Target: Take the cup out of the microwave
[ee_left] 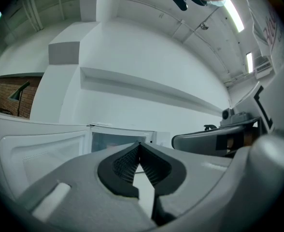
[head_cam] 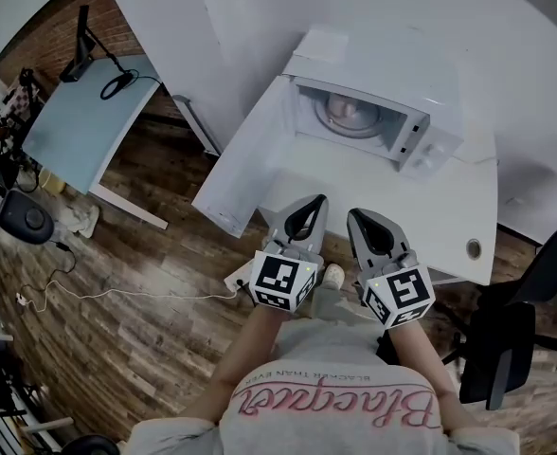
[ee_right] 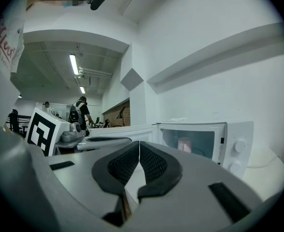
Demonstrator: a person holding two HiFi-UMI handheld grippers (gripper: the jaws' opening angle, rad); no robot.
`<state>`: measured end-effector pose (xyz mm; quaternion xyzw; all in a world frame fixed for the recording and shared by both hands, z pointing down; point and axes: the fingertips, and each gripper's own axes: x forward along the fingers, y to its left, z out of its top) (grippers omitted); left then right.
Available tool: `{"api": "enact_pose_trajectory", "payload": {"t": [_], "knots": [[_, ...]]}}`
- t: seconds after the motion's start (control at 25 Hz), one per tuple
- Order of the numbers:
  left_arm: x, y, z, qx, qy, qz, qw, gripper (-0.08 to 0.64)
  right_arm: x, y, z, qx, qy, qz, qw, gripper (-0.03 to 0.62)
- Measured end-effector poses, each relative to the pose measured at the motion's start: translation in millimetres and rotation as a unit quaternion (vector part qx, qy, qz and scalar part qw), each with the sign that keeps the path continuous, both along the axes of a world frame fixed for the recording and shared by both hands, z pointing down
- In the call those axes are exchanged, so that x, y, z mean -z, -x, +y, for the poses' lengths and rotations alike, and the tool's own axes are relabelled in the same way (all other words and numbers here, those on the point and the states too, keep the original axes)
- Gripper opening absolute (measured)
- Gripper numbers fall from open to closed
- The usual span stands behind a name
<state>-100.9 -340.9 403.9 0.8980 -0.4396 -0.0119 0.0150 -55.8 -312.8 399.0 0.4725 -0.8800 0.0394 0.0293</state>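
Note:
A white microwave [head_cam: 421, 102] stands on the white table [head_cam: 430, 207] with its door [head_cam: 250, 159] swung wide open to the left. Inside its cavity a pale cup [head_cam: 347, 112] stands on the turntable; the same cup [ee_right: 184, 144] shows in the right gripper view through the microwave's opening [ee_right: 190, 141]. My left gripper [head_cam: 318, 200] and my right gripper [head_cam: 352, 214] are held side by side near the table's front edge, well short of the microwave. Both are shut with nothing between their tips. In the left gripper view the left gripper [ee_left: 140, 144] points at the open cavity [ee_left: 118, 141].
The open door [ee_left: 40, 149] juts out past the table's left side over the wooden floor [head_cam: 117, 282]. A black office chair [head_cam: 515, 339] stands at the right. A light blue desk [head_cam: 80, 121] with a lamp is far left. People stand in the distance [ee_right: 81, 110].

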Motion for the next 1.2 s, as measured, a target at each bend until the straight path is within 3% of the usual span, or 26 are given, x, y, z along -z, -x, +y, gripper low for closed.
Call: {"api": "enact_pose_trajectory", "payload": {"t": [1.2], "knots": [[-1.9,-42.7,-165.0,0.030,0.018,-0.021,0.9992,0.005,-11.7,-47.0,-181.0,0.011,0.022,-0.004,1.000,0.014]]}}
